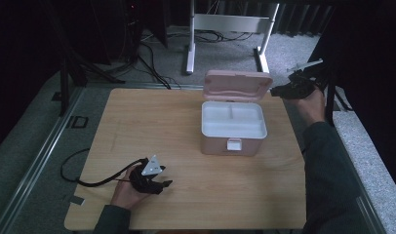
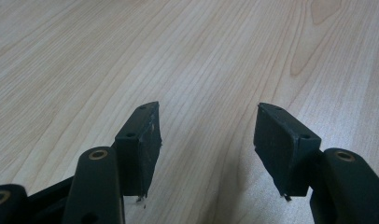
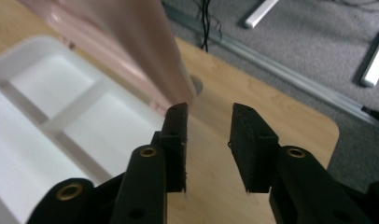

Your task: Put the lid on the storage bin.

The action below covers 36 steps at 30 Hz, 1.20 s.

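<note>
A pink box [image 1: 230,142] stands on the wooden table [image 1: 147,122], right of the middle, with its lid [image 1: 237,85] raised upright at the back. Its white inner tray [image 3: 61,116] has divided compartments with nothing in them. My right gripper [image 1: 278,90] hovers at the lid's right end. In the right gripper view its jaws [image 3: 208,135] stand apart over bare table, nothing between them, and the pink lid [image 3: 145,51] runs just left of the left jaw. My left gripper [image 1: 167,184] rests low at the table's front left, and its jaws [image 2: 206,140] are open over bare wood.
The left gripper's black cable [image 1: 84,178] loops over the table's left edge. Behind the table stands a white frame [image 1: 230,22], with cables [image 1: 152,63] on the grey carpet. A metal rail [image 1: 40,156] runs along the left side.
</note>
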Tool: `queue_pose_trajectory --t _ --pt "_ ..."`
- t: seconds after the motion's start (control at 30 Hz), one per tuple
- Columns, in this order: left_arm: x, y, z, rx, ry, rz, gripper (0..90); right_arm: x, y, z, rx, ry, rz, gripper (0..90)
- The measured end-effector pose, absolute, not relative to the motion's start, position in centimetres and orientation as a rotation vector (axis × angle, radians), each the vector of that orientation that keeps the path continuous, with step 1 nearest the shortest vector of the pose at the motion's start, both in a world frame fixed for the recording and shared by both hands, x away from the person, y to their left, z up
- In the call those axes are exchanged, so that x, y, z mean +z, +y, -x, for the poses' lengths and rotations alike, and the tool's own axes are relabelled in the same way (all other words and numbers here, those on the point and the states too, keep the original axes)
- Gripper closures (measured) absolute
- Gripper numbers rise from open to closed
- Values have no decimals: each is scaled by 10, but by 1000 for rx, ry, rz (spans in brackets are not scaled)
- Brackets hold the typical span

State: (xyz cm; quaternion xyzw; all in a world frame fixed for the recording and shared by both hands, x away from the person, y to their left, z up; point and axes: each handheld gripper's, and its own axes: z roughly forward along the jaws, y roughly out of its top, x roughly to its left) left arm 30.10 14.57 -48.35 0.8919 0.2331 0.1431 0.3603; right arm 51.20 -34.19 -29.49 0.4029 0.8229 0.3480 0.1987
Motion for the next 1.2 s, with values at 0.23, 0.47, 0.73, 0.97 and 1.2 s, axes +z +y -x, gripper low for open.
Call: queue_pose_trajectory --t 0.23,0.47,0.73,0.97,1.2 --pt "-483 147 -301 373 601 -2300 413 -286 -337 -515 1017 2185 -1185 597" --pt "-483 146 -301 371 603 -2299 413 -278 -338 -517 1062 2114 -1232 572" --pt "-483 146 -300 371 603 -2299 413 -271 -336 -517 1153 2047 -1262 566" --pt "-483 146 -301 372 602 -2299 413 -265 -333 -520 1219 2015 -1273 554" --pt "-483 146 -300 373 601 -2299 413 -262 -332 -517 1263 2024 -1247 554"
